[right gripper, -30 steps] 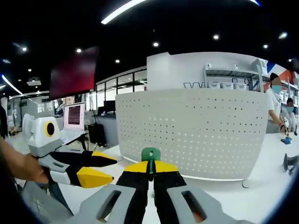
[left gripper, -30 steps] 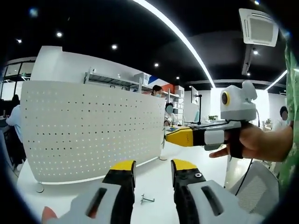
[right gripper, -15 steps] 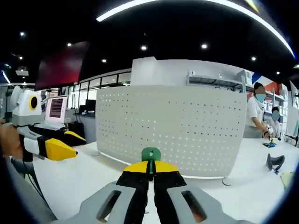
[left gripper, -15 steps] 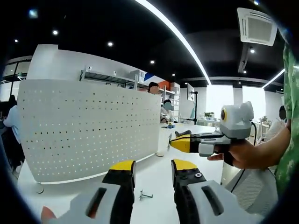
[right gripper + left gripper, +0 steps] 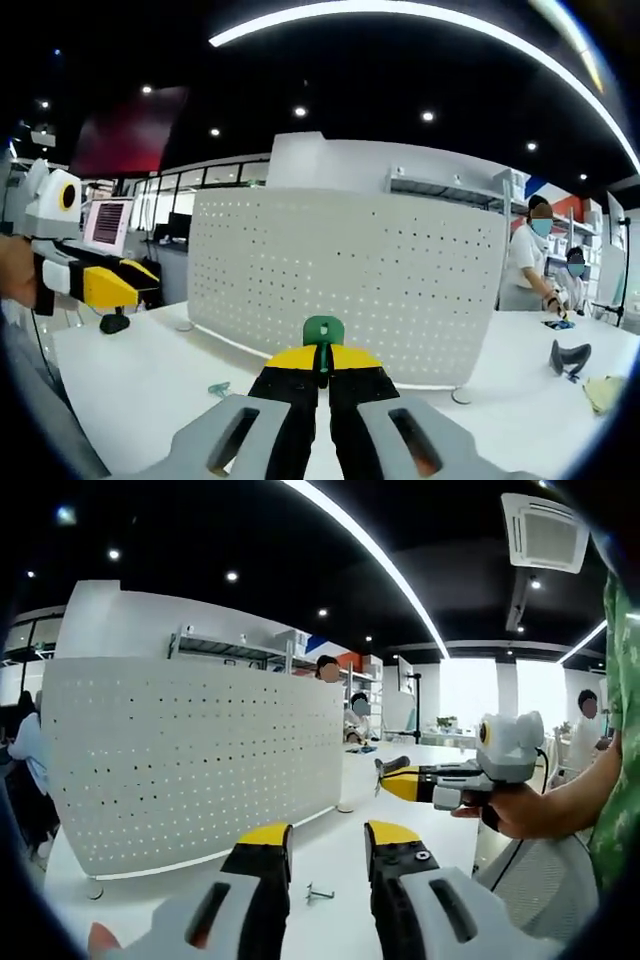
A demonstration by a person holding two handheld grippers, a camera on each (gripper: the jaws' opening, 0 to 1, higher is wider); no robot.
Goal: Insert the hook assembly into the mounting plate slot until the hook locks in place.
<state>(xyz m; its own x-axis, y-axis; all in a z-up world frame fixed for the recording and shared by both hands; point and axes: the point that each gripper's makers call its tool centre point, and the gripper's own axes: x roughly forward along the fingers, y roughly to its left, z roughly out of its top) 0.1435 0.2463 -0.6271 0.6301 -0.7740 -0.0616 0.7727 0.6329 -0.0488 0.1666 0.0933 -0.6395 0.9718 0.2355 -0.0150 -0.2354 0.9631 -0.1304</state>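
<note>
The white perforated mounting plate (image 5: 190, 760) stands upright on the white table, and it faces me as the mounting plate (image 5: 340, 290) in the right gripper view. My right gripper (image 5: 323, 358) is shut on a green hook piece (image 5: 323, 330) that sticks up between its yellow tips, well short of the plate. In the left gripper view the right gripper (image 5: 398, 780) comes in from the right, held by a hand. My left gripper (image 5: 325, 835) is open with nothing between its jaws. A small metal hook (image 5: 320, 892) lies on the table just beyond it.
A small green part (image 5: 220, 388) lies on the table left of my right jaws. The left gripper (image 5: 105, 285) shows at the far left, in a hand. A black object (image 5: 568, 357) sits on the table at the right. People stand behind the plate.
The right gripper has drawn farther away from the left one, still holding the green hook. Both views have swung a little; the plate stays put. The left gripper stays open.
</note>
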